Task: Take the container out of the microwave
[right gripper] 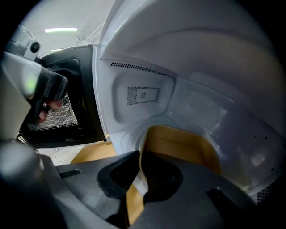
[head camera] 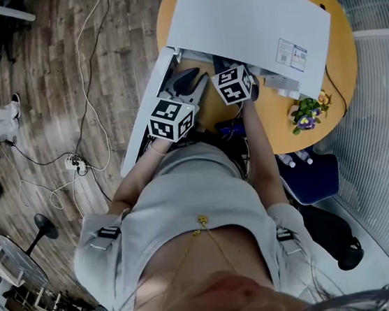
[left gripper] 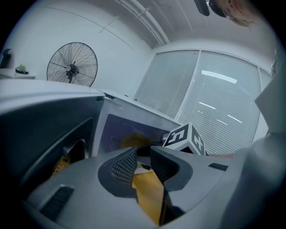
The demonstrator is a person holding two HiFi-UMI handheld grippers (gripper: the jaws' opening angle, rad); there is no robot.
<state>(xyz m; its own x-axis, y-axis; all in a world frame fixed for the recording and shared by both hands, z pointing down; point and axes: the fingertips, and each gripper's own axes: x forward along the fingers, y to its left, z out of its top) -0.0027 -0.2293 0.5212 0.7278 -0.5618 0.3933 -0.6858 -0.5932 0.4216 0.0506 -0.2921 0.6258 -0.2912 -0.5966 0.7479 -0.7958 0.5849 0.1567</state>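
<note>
A white microwave (head camera: 248, 18) stands on a round orange table (head camera: 274, 117) with its door (head camera: 144, 115) swung open to the left. Inside the cavity sits a tan container (right gripper: 178, 143), also visible as a tan container (left gripper: 134, 141) through the opening in the left gripper view. My right gripper (right gripper: 139, 172) reaches into the cavity and is shut on the container's near rim; in the head view my right gripper (head camera: 235, 83) has its tips hidden under the microwave's top. My left gripper (left gripper: 143, 154) hovers before the opening by the door, jaws slightly apart and holding nothing. From above, my left gripper (head camera: 187, 82) shows at the cavity's left.
A small pot of flowers (head camera: 307, 113) sits on the table right of the microwave. A blue chair (head camera: 309, 176) is at my right. Cables and a power strip (head camera: 76, 162) lie on the wooden floor to the left. A standing fan (left gripper: 71, 65) is beyond the door.
</note>
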